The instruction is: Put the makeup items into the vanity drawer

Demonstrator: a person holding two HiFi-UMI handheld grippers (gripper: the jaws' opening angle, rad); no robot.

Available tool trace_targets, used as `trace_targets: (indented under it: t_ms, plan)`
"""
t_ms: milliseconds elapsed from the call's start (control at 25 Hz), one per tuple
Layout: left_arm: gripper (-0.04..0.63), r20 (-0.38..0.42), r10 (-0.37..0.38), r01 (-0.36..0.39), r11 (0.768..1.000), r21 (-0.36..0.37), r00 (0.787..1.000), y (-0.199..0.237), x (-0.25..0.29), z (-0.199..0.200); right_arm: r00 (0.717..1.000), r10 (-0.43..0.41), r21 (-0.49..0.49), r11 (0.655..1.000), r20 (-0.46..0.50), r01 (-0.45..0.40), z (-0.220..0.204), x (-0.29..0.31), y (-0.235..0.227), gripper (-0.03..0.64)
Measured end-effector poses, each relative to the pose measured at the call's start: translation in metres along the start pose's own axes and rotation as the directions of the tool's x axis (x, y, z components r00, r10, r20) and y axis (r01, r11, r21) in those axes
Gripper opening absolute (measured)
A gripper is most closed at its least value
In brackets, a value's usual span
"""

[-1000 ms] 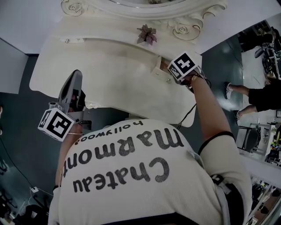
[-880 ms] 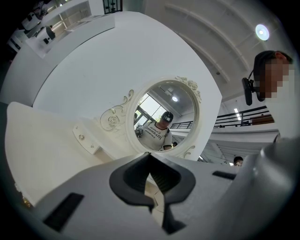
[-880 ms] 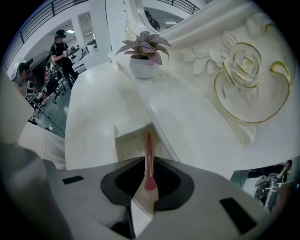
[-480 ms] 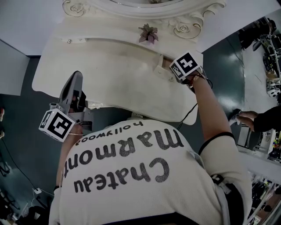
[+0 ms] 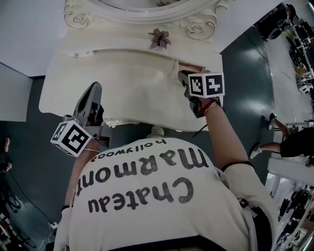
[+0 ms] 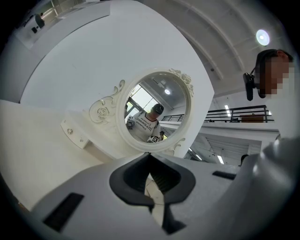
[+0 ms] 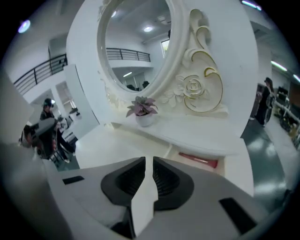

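Head view: the person's printed shirt [image 5: 147, 196] fills the near field. The left gripper [image 5: 95, 89] is at the near left edge of the white vanity table [image 5: 127, 83], tips pointing toward the mirror frame [image 5: 142, 12]. Its marker cube [image 5: 73, 138] is just off the table edge. The right gripper [image 5: 182, 75] is over the right part of the table, tips at the front of the open vanity drawer [image 5: 194, 67]. Its marker cube [image 5: 207, 84] faces up.

Left gripper view: the left gripper [image 6: 149, 157] has its jaws pressed together at the tips, with nothing between them. Beyond the tips is the oval mirror [image 6: 152, 112] in its carved frame, which reflects the person.

Right gripper view: the right gripper [image 7: 149, 161] has its jaws drawn together to a thin slit. Nothing is held; only pale table surface shows through the slit. Just past the jaws, to the right, is the open drawer [image 7: 189, 165]. A slender pink-red makeup item [image 7: 199, 160] lies lengthwise inside it; its exact type cannot be determined. Farther back, a small potted plant [image 7: 142, 108] stands on the table at the base of the mirror. A carved rose ornament [image 7: 193, 86] is to the right of the plant.
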State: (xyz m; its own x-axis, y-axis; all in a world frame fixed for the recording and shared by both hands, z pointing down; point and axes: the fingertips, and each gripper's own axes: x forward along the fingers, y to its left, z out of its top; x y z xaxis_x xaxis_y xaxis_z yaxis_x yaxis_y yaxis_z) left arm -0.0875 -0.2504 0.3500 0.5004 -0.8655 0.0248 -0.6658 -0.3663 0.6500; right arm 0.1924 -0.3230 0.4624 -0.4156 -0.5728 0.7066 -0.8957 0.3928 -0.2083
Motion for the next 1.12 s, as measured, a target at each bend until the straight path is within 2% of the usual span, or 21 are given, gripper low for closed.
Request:
trace_targets:
  t_ms: [160, 320, 400, 560, 840, 960, 1120]
  plan:
    - [0.008, -0.053, -0.057, 0.057, 0.998, 0.01, 0.997, -0.01, 0.01, -0.011, 0.989, 0.038, 0.112, 0.992, 0.14, -0.054, 0.004, -0.011, 0.037, 0.055]
    - [0.008, -0.103, -0.104, 0.108, 0.993, 0.036, 0.989, -0.019, 0.013, -0.019, 0.962, 0.058, 0.192, 0.975, 0.266, -0.112, 0.006, -0.019, 0.073, 0.046]
    - [0.008, -0.119, -0.117, 0.122, 0.992, 0.043, 0.986, -0.02, 0.011, -0.022, 0.942, 0.057, 0.195, 0.972, 0.33, -0.127, 0.007, -0.027, 0.089, 0.043]
    - [0.008, -0.136, -0.122, 0.133, 0.989, 0.072, 0.983, -0.017, 0.001, -0.028, 0.904, 0.043, 0.132, 0.985, 0.424, -0.109, 0.007, -0.042, 0.114, 0.04]
    - [0.008, -0.145, -0.075, 0.102, 0.977, 0.186, 0.987, -0.009, -0.025, -0.028, 0.858, -0.022, 0.153, 0.986, 0.513, -0.066, 0.006, -0.065, 0.14, 0.04]
    - [0.008, -0.137, -0.061, 0.088, 0.975, 0.202, 0.989, -0.003, -0.037, -0.023, 0.857, -0.033, 0.152, 0.987, 0.514, -0.053, 0.0, -0.062, 0.15, 0.04]
    - [0.008, -0.136, -0.052, 0.077, 0.98, 0.186, 0.989, 0.005, -0.05, -0.024, 0.868, -0.027, 0.141, 0.989, 0.496, -0.05, -0.008, -0.059, 0.161, 0.04]
